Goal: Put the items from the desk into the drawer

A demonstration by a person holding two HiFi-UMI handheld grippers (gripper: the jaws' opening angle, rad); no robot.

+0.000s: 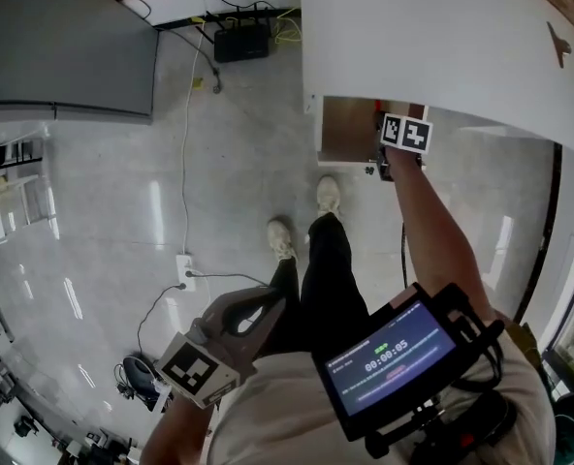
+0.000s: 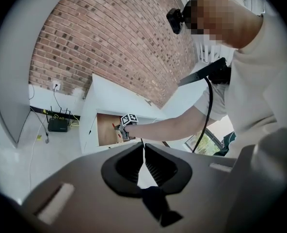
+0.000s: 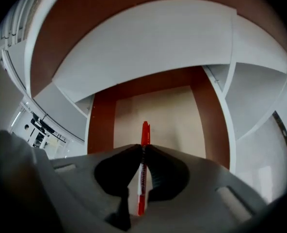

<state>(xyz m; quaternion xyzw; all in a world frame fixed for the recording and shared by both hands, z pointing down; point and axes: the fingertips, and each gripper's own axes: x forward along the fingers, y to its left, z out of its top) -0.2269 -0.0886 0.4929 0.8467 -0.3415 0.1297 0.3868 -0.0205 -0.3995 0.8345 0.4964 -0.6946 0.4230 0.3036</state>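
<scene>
My right gripper (image 3: 143,148) is shut on a red marker pen (image 3: 142,174), whose cap end sticks out over the open wooden drawer (image 3: 158,115). In the head view that right gripper (image 1: 389,158) reaches down into the drawer (image 1: 348,129) under the white desk (image 1: 442,37). From the left gripper view the right gripper (image 2: 124,127) shows far off at the drawer (image 2: 106,129). My left gripper (image 2: 144,147) is shut with nothing between its jaws. It hangs low by the person's side in the head view, left gripper (image 1: 253,308).
The person stands on a grey polished floor (image 1: 122,211). A black router (image 1: 240,42) with cables lies by the wall. A grey cabinet (image 1: 54,46) stands at the left. A power strip (image 1: 184,267) lies on the floor near the feet.
</scene>
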